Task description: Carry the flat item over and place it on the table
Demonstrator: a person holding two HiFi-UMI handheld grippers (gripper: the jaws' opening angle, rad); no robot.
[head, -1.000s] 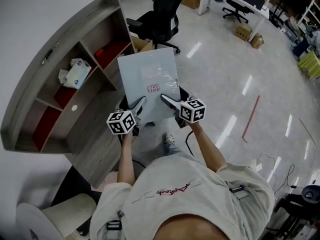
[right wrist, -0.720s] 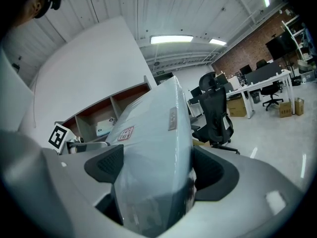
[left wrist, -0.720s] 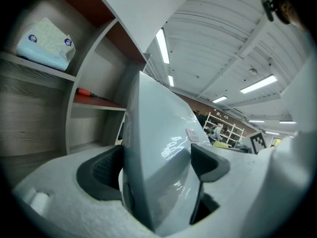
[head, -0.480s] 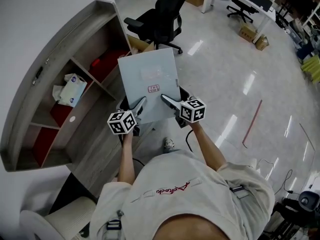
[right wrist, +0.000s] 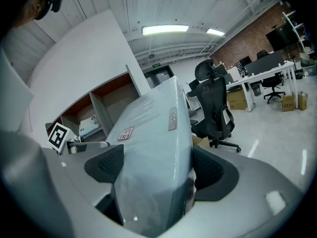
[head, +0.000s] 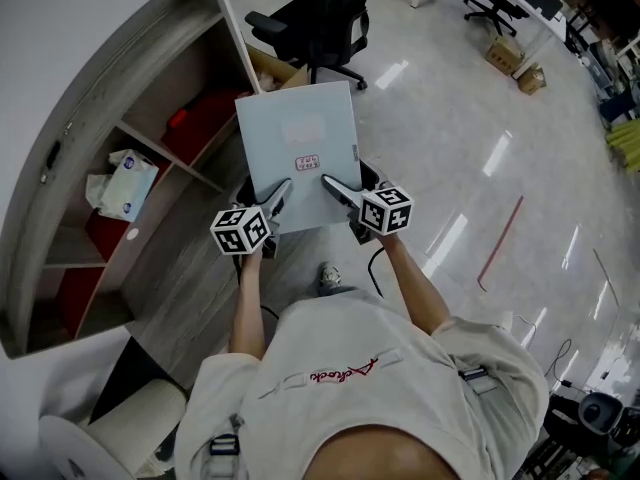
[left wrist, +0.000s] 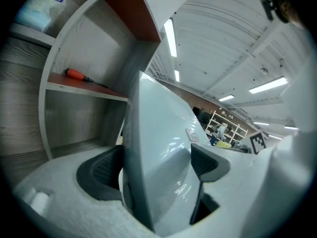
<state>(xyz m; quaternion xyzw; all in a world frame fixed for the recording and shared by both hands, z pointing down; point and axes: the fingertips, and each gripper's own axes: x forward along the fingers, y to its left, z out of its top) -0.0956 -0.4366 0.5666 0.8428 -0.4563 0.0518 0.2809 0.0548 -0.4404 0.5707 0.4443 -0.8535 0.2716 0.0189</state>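
A flat pale grey-blue item (head: 298,148) wrapped in clear film, with a small red label, is held level in front of the person. My left gripper (head: 274,200) is shut on its near left edge and my right gripper (head: 335,190) is shut on its near right edge. In the left gripper view the flat item (left wrist: 161,152) fills the gap of the left gripper (left wrist: 154,163) between both dark pads. In the right gripper view the flat item (right wrist: 153,152) sits clamped in the right gripper (right wrist: 154,168). No table top shows near the item.
A wooden shelf unit (head: 120,158) with red-backed compartments stands at the left, holding a tissue pack (head: 118,183). A black office chair (head: 318,23) is ahead. Cardboard boxes (head: 515,60) lie on the glossy floor (head: 470,158) at the far right. A white chair (head: 110,433) is near bottom left.
The view has shifted: the shelf unit and chair have slid up and left in the head view as the person moves. Both grippers keep the flat item in the same hold.
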